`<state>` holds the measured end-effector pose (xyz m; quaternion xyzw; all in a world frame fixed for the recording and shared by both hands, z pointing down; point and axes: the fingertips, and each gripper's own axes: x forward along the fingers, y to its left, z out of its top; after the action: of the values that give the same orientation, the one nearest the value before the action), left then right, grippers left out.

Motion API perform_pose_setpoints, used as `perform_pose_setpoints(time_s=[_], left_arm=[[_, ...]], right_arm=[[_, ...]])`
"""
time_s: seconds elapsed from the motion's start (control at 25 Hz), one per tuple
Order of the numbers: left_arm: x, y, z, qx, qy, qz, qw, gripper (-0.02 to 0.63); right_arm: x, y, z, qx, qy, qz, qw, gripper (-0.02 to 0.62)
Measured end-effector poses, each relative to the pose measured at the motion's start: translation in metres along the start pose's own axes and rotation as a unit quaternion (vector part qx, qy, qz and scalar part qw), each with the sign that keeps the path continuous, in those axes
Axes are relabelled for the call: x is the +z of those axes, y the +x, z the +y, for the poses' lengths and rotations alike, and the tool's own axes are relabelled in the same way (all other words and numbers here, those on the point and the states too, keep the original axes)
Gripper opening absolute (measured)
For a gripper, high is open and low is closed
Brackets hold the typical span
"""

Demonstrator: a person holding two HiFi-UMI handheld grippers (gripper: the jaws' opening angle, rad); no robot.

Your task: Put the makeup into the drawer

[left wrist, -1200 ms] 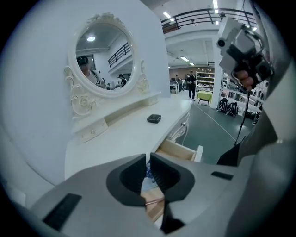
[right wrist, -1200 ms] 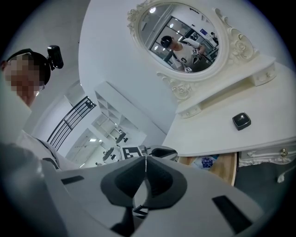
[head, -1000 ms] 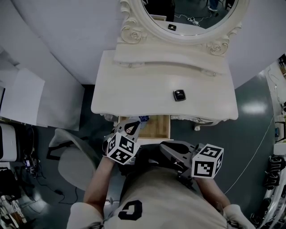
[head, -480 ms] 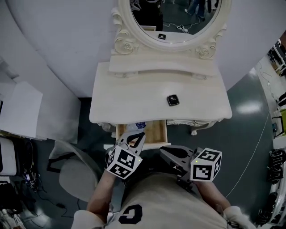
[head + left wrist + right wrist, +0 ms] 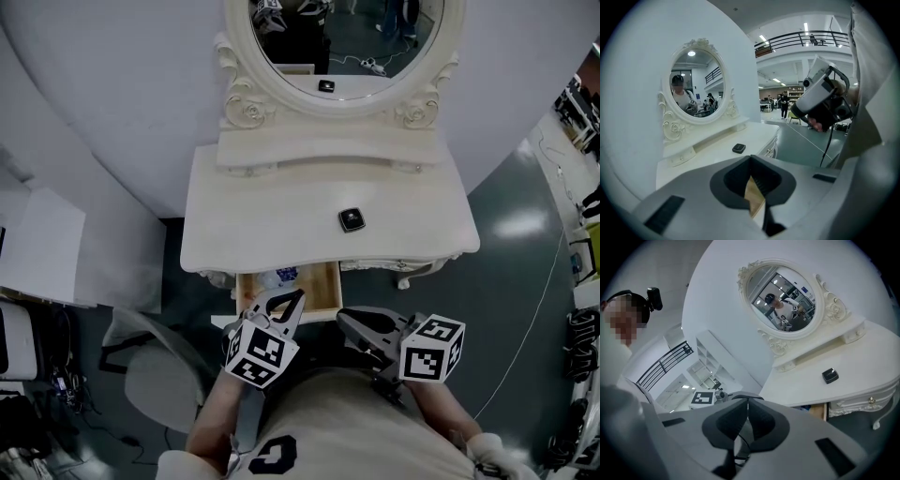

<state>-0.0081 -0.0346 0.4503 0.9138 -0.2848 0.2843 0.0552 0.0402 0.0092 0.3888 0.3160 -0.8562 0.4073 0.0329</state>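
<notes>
Left claw [image 5: 294,299], right claw [image 5: 345,321]: both closed.

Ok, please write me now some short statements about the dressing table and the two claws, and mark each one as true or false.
1. The drawer of the dressing table stands open. True.
2. The black makeup compact lies inside the drawer. False: it lies on the tabletop, in front of the mirror.
3. The left claw and the right claw are both shut, with nothing between the jaws. True.
4. The mirror is rectangular. False: it is oval, in a carved frame.
5. The drawer is empty. False: a blue and white item lies at its far left end in the head view.
</notes>
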Motion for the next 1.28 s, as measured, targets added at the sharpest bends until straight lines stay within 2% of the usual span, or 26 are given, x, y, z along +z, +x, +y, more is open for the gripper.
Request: perform_pose_setpoints(time_s=[0.2,0.4,0.44,0.48,0.6,0.8,0.96,1.28], left_arm=[[0.016,0.012,0.002,0.018,-0.005,0.006,0.9998,0.057],[0.025,0.031,0.003,0.029,-0.002,0.022,0.9993,0.057],[0.026,0.035,0.004,0.031,-0.003,0.024,0.9992,0.057],[0.027,0.039,0.004,0.032,-0.004,0.026,0.9992,0.057],[0.031,0.050,0.005,0.034,-0.005,0.033,0.9989,0.057],[0.035,0.061,0.003,0.032,-0.003,0.050,0.9982,0.057],[0.037,0.067,-0.002,0.029,-0.003,0.060,0.9977,0.057],[0.036,0.067,0.005,0.041,-0.016,0.072,0.9964,0.057]], right_arm=[[0.033,-0.002,-0.040,-0.032,-0.033,-0.017,0.999,0.029],[0.063,-0.003,-0.093,-0.088,-0.047,-0.037,0.994,0.037],[0.067,-0.003,-0.101,-0.091,-0.048,-0.037,0.994,0.088],[0.071,-0.003,-0.108,-0.092,-0.049,-0.036,0.994,0.181],[0.081,-0.003,-0.129,-0.108,-0.059,-0.037,0.992,0.258],[0.088,0.002,-0.170,-0.148,-0.070,-0.028,0.986,0.278],[0.085,0.015,-0.206,-0.178,-0.080,0.002,0.981,0.278],[0.074,0.059,-0.284,-0.245,-0.116,0.074,0.960,0.302]])
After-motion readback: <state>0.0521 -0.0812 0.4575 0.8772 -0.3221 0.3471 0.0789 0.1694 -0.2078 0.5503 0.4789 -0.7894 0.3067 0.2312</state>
